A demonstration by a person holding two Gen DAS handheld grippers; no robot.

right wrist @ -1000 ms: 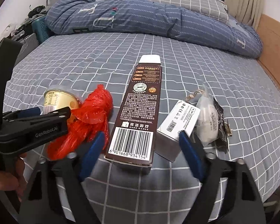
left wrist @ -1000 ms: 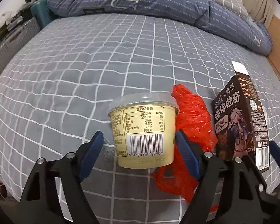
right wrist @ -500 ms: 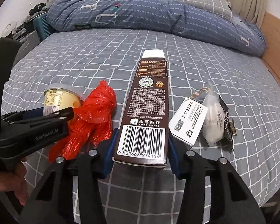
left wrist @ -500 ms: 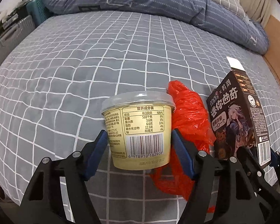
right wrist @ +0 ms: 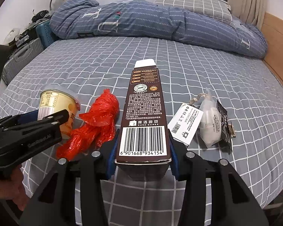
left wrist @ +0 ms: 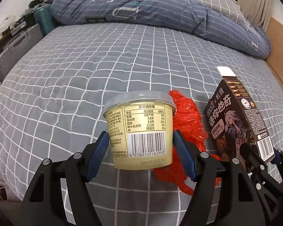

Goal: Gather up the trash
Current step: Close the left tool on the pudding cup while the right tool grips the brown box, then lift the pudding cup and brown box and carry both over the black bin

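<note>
My left gripper [left wrist: 140, 146] is shut on a pale yellow yogurt cup [left wrist: 141, 130] with a clear lid and holds it above the bed. The cup also shows in the right wrist view [right wrist: 56, 103]. My right gripper [right wrist: 142, 154] is shut on the near end of a long dark brown snack box [right wrist: 143, 113], raised off the bed; the box also shows in the left wrist view [left wrist: 235, 120]. A crumpled red plastic bag [right wrist: 96, 126] lies between cup and box. A white tagged packet [right wrist: 186, 122], a white pouch [right wrist: 210, 124] and a black wrapper [right wrist: 225, 126] lie right of the box.
The grey checked bed sheet [right wrist: 217, 75] spreads all around. A rolled blue quilt [right wrist: 141, 24] and a checked pillow [right wrist: 190, 1] lie at the far end. Suitcases [right wrist: 22, 56] stand off the left edge. A wooden bed frame [right wrist: 277, 43] runs along the right.
Both grippers closed from open: the left onto the yogurt cup, the right onto the brown box. Both items have risen a little off the sheet.
</note>
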